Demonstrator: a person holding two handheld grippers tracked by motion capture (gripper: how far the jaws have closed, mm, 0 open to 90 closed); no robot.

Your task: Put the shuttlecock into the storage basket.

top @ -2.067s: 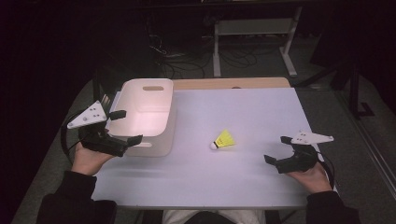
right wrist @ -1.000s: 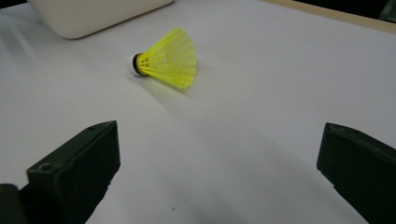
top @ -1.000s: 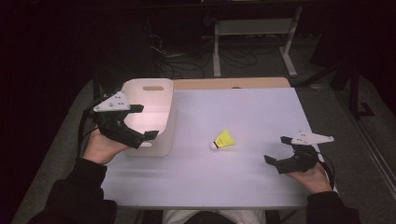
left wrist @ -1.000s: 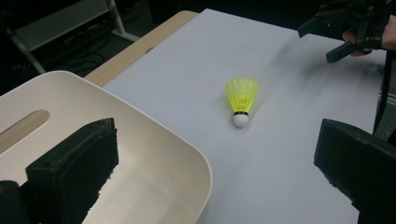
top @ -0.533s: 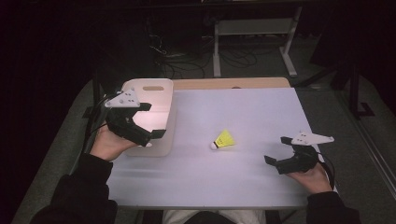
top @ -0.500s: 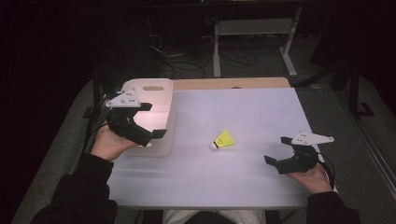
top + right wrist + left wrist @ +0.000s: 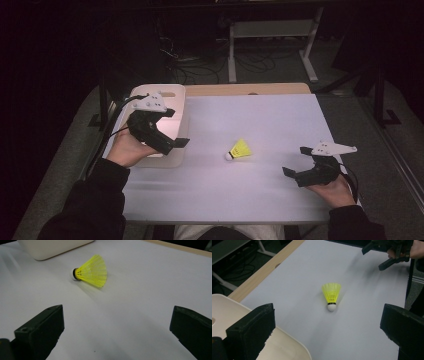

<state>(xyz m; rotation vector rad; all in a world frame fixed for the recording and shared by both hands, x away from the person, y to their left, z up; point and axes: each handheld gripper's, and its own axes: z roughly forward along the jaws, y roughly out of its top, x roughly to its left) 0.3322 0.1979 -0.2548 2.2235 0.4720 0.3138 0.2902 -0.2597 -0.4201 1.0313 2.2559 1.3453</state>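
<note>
nearby, shuttlecock (image 7: 240,149) outside bin (image 7: 175,102)

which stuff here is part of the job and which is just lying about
Part of the job:
- yellow plastic shuttlecock with a white cork tip, lying on its side
- cream plastic bin
- left tongs, open, over the bin and facing the shuttlecock
- right tongs, open

Lying about:
- white metal stand on the floor
- black floor cables
</note>
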